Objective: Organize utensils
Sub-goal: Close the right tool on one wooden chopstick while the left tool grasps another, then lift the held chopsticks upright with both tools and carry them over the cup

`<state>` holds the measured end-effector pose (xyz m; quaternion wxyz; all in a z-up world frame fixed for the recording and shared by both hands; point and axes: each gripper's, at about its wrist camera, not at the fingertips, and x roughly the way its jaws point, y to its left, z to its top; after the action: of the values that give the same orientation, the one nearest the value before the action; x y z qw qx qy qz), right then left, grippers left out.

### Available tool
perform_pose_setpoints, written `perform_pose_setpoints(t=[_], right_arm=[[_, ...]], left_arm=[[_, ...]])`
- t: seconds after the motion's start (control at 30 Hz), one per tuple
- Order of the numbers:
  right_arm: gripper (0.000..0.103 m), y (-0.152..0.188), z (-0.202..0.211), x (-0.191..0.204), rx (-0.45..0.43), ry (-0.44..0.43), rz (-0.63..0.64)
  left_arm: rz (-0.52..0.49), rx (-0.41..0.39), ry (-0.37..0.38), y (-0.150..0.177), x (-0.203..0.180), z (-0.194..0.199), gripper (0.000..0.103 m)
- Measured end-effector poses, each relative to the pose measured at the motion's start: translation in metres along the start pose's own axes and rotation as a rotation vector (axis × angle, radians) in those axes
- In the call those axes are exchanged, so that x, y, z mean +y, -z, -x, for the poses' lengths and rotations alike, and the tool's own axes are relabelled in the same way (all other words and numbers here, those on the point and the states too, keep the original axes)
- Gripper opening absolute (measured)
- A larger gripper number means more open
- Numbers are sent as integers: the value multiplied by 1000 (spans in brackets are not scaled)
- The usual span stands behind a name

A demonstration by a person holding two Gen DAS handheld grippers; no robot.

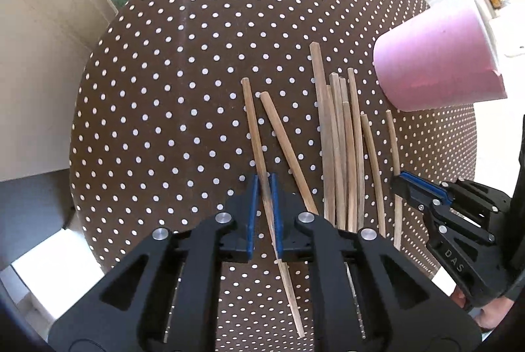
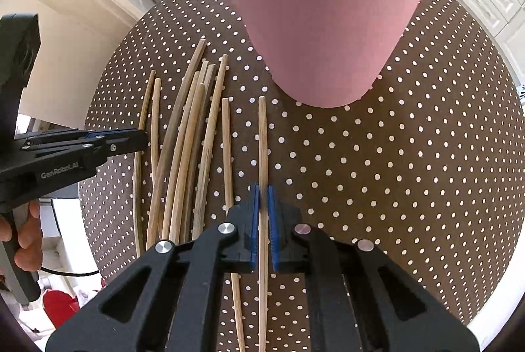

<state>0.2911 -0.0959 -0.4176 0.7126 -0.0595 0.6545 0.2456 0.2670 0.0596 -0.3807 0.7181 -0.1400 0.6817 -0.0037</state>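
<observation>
A round bench (image 1: 164, 89) under a brown cloth dotted with white carries a scatter of slim wooden chopsticks (image 1: 341, 155), pale to grey-brown, slightly bowed and tapering toward their near ends. Most lie side by side in a loose bundle, their long axes running away from the cameras toward the far rim. Beyond their far tips stands a matte pink container (image 2: 321, 23), wider at its rim than at its base, with a cream inner wall. The left claw (image 1: 264, 187), black with blue ribbed pads, points steeply down and has its jaws drawn in on the leftmost chopstick (image 1: 254, 128), gripping it partway along; the thin end runs back beneath the claw. A second stick (image 1: 288, 151) lies just beside it, angled to the right. The right claw (image 2: 262, 197), of the same make, is closed on the rightmost chopstick (image 2: 262, 135), which points straight at the pink container's base, apart from the bundle. A hand (image 2: 26, 237) holds the left claw's grip.
</observation>
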Motion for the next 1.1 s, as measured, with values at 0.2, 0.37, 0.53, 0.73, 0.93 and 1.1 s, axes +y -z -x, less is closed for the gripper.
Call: perform_pose_setpoints(t=[0.2, 0.37, 0.53, 0.73, 0.93, 1.1], right_arm=[[5, 1, 4, 6, 2, 14, 5], [5, -10, 1, 8, 11, 20, 19], [5, -22, -5, 7, 21, -9, 17], [5, -28, -7, -1, 16, -27, 14], [5, -32, -9, -8, 17, -38, 14], [5, -38, -9, -11, 20, -41, 19]], left_arm=[[10, 54, -46, -1, -8, 0, 17], [37, 125, -102, -17, -16, -8, 22], [19, 137, -199, -39, -32, -21, 68], [13, 108, -200, -48, -42, -16, 49], [4, 105, -188, -56, -39, -11, 32], [7, 89, -172, -51, -31, -6, 10]])
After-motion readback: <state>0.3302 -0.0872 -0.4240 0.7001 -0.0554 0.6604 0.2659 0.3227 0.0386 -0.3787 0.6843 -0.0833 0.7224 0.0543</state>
